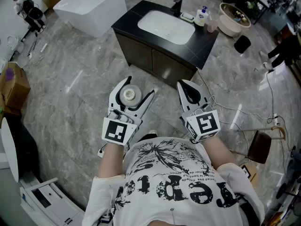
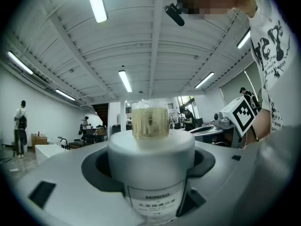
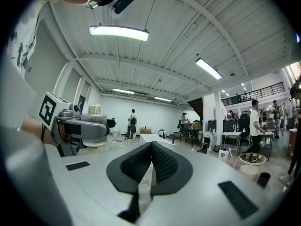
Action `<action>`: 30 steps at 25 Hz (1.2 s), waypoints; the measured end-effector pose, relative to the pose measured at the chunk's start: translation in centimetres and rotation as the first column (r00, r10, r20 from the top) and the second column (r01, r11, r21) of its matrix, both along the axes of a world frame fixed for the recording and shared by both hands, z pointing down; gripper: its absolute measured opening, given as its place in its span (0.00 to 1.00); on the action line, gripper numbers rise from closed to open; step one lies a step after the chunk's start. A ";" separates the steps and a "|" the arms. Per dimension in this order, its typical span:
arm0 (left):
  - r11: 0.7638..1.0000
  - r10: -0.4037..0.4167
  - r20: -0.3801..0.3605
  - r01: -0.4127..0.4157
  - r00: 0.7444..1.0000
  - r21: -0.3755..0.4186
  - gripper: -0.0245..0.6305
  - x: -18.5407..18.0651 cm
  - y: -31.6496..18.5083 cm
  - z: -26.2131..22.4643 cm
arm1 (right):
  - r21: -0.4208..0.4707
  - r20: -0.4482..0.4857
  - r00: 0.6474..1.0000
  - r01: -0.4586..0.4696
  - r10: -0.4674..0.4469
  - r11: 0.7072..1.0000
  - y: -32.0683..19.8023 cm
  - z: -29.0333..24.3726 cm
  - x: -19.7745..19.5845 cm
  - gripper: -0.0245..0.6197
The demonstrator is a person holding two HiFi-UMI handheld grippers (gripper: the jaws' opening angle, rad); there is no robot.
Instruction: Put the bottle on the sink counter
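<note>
A white bottle (image 1: 129, 94) with a pale ribbed cap stands upright between the jaws of my left gripper (image 1: 135, 91), which is shut on its body. In the left gripper view the bottle (image 2: 150, 147) fills the middle, and the dark pads (image 2: 96, 171) hug its sides. My right gripper (image 1: 186, 85) is held beside it to the right, shut with nothing in it; its black pads (image 3: 164, 166) meet. The black sink counter (image 1: 208, 41) with a white basin (image 1: 165, 26) lies ahead across the floor, well apart from both grippers.
On the counter stand a black faucet (image 1: 177, 4), a soap dish (image 1: 187, 17) and a pump bottle (image 1: 201, 17). A white bathtub (image 1: 91, 6) is at far left, a round basket (image 1: 233, 18) to the counter's right, a cardboard box (image 1: 11, 84) at the left. Cables (image 1: 244, 119) cross the marble floor.
</note>
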State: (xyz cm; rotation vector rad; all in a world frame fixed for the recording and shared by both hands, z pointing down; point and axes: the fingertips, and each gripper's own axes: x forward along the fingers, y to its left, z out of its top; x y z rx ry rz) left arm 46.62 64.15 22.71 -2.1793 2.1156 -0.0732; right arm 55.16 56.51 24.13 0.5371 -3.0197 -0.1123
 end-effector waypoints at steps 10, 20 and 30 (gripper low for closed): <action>1.000 0.022 -0.015 -0.021 1.000 0.013 0.57 -3.3 -0.6 -0.1 | 0.007 -0.010 1.000 -0.021 0.021 1.000 -0.4 0.3 -3.2 0.06; 0.997 0.041 -0.039 -0.039 0.998 0.059 0.57 -9.2 -2.5 0.1 | -0.042 0.017 0.999 -0.046 0.047 0.998 -2.4 2.0 -9.4 0.06; 0.999 -0.009 -0.050 0.011 0.999 0.043 0.57 -17.2 -11.2 2.2 | -0.080 -0.024 1.000 0.009 -0.011 0.997 -11.5 5.5 -18.3 0.06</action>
